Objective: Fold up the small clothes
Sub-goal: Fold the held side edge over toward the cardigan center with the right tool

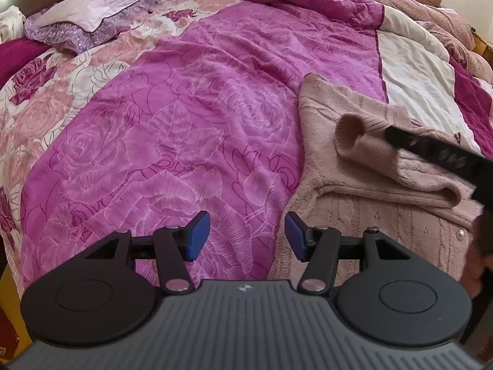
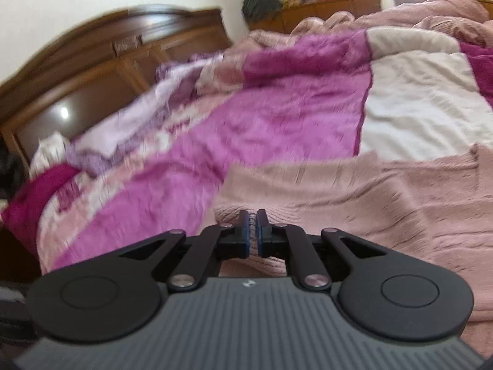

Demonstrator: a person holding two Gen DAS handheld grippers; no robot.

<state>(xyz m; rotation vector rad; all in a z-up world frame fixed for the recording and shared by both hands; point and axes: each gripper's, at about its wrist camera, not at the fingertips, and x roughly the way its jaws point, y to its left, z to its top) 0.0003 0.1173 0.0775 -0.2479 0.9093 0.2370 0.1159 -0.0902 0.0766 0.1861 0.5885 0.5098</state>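
A small dusty-pink knitted sweater [image 1: 363, 185] lies on the magenta rose-print bedspread [image 1: 172, 141], at the right in the left wrist view. My left gripper [image 1: 246, 236] is open and empty, hovering over the bedspread at the sweater's left edge. My right gripper [image 2: 252, 234] is shut on a fold of the sweater [image 2: 369, 191] and holds its sleeve over the sweater's body. In the left wrist view the right gripper shows as a blurred black finger [image 1: 437, 151] on the raised sleeve.
A lilac pillow [image 1: 92, 9] and crumpled pink blankets [image 1: 431, 15] lie at the far side of the bed. A white patch of quilt [image 1: 413, 77] lies beyond the sweater. A dark wooden headboard [image 2: 92, 71] stands at the left.
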